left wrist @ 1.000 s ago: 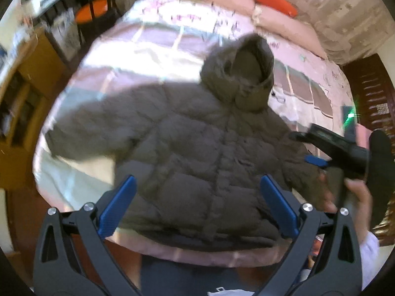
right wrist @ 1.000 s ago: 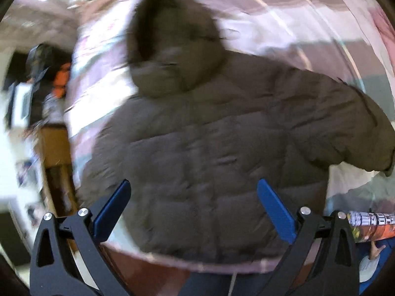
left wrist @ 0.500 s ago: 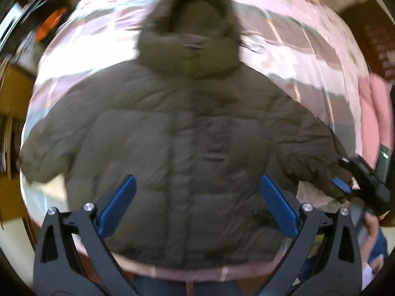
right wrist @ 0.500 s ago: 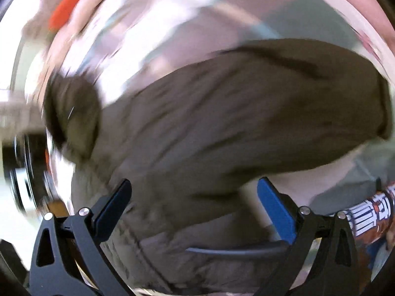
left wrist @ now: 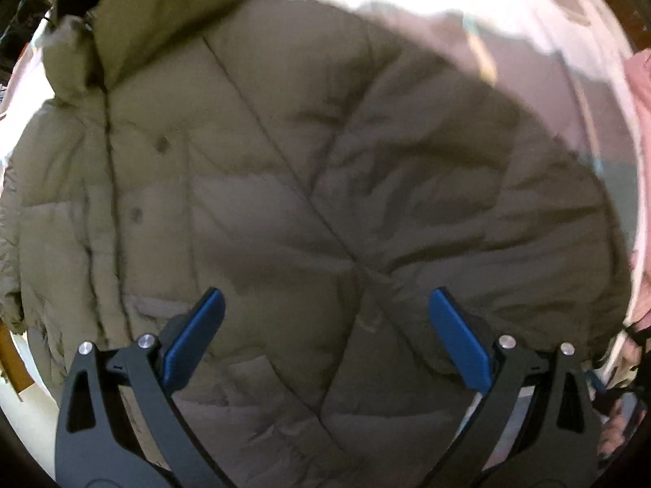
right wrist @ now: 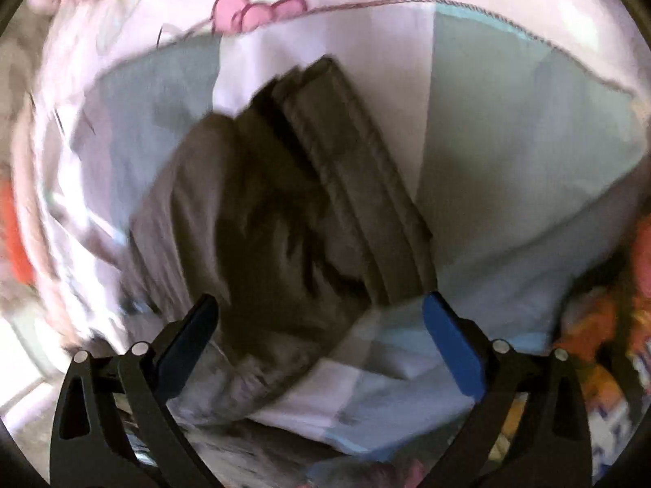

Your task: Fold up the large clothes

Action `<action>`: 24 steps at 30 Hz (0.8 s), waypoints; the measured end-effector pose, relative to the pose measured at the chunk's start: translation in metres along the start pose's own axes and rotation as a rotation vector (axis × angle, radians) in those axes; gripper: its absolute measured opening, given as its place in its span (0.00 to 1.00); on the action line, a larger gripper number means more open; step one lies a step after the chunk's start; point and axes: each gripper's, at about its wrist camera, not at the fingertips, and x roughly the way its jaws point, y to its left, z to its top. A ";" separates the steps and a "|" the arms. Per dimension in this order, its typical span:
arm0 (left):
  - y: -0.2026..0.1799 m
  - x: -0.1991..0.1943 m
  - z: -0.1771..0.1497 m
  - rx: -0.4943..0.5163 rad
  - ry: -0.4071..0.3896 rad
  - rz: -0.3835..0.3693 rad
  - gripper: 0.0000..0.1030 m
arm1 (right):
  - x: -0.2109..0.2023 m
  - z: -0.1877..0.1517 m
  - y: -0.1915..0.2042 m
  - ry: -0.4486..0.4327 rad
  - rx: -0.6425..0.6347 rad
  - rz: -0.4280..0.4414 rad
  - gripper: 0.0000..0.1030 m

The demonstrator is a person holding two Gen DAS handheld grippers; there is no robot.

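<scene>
Left wrist view is filled by a puffy quilted olive-brown jacket, spread flat on a bed covered with pink and pale patchwork bedding. Stitched seams and two round snaps are seen on it. The left hand-held gripper is held wide open and empty above it. In the right wrist view, a ribbed cuff is seen between the spread, empty blue pads of the right hand-held gripper.

I see the olive-brown quilted puffer jacket lying front-up and spread flat on the pink-and-grey patchwork bedspread, its hood toward the bedspread's far end, front closed along the snap placket, one sleeve cuff resting on a pale patch.
</scene>
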 end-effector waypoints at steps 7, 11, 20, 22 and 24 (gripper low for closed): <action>-0.001 0.035 -0.013 0.008 0.048 0.007 0.98 | -0.033 0.004 0.027 -0.151 -0.067 0.099 0.20; -0.018 0.047 -0.019 0.090 0.045 0.083 0.98 | -0.104 -0.043 0.121 -0.334 -0.424 0.240 0.20; 0.082 0.002 -0.037 -0.104 -0.008 0.002 0.98 | -0.061 -0.251 0.299 -0.059 -1.008 0.314 0.23; 0.122 -0.010 -0.047 -0.158 -0.039 0.009 0.98 | -0.019 -0.303 0.318 0.034 -1.121 0.253 0.25; 0.164 -0.020 -0.057 -0.214 -0.071 0.038 0.98 | 0.031 -0.362 0.331 0.167 -1.263 0.156 0.41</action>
